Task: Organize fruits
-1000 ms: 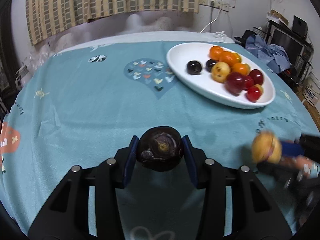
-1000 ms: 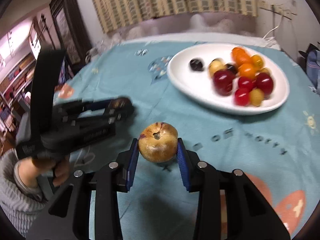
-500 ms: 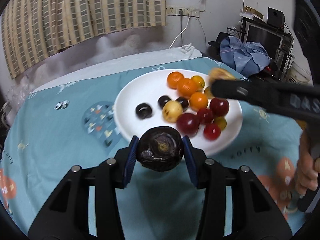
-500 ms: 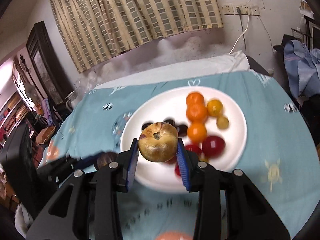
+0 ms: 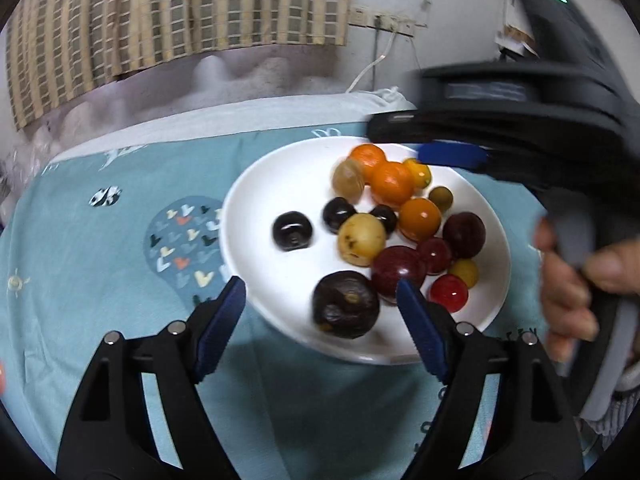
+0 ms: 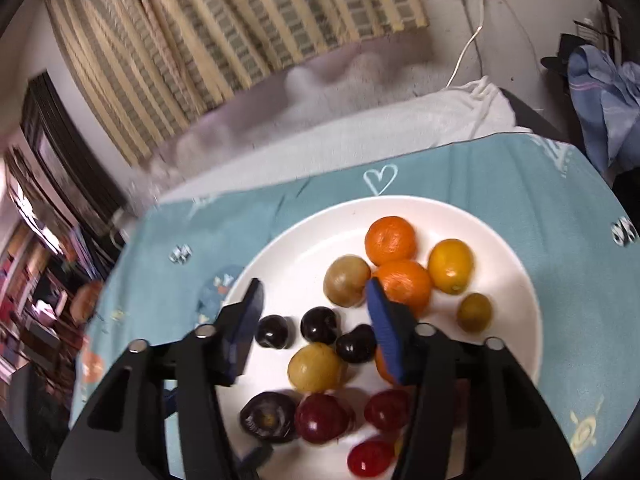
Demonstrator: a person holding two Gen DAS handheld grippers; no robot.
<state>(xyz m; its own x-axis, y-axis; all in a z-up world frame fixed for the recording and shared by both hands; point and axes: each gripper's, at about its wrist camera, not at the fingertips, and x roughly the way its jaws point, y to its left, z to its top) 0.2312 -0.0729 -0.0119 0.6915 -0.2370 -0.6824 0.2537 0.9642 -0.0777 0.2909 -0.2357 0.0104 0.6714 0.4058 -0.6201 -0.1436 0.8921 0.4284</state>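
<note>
A white oval plate [image 5: 280, 184] [image 6: 516, 280] on the blue tablecloth holds several fruits: oranges, yellow, red and dark ones. My left gripper [image 5: 320, 292] is open above the plate's near edge. A large dark purple fruit [image 5: 346, 305] [image 6: 267, 416] lies free on the plate between its fingers. My right gripper [image 6: 314, 294] is open over the plate's middle. A tan round fruit [image 6: 346, 286] [image 5: 348, 178] lies on the plate by the oranges [image 6: 390, 240], just past the right fingers. The right gripper's body shows at the right of the left wrist view [image 5: 520, 136].
The blue patterned tablecloth [image 5: 100, 248] covers the round table. A white cloth [image 6: 400, 128] lies along the far edge under a striped curtain [image 5: 160, 20]. Clothes [image 6: 604, 92] hang at the far right. A hand [image 5: 576, 280] holds the right gripper beside the plate.
Both grippers moved over the plate and opened. The dark purple fruit left the left gripper and the tan fruit left the right gripper; both now lie on the plate.
</note>
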